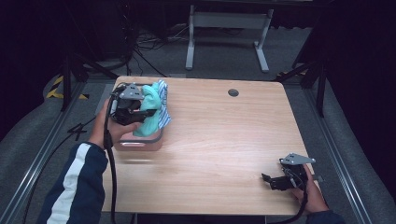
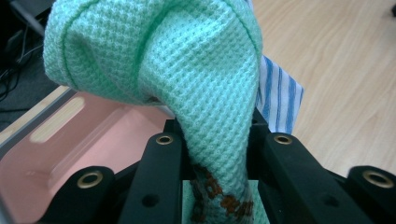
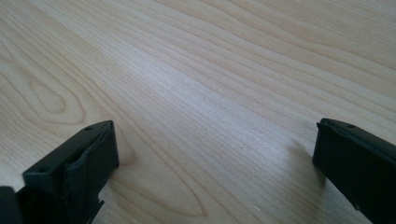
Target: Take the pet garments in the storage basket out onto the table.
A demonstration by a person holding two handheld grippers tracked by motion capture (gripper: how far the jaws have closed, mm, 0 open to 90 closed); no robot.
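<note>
High view: left tongs (image 1: pixel 140 106) grip a mint-green waffle-weave cloth (image 1: pixel 150 112) above a pink plastic bin (image 1: pixel 140 142), probably for lowering in next; right tongs (image 1: pixel 273 179) rest open on the wooden tabletop (image 1: pixel 224 140).

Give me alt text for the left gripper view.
The left gripper jaws pinch a mint-green waffle-weave cloth above an open pink bin. A blue-striped white cloth shows behind it, with the wooden table beyond.
</note>
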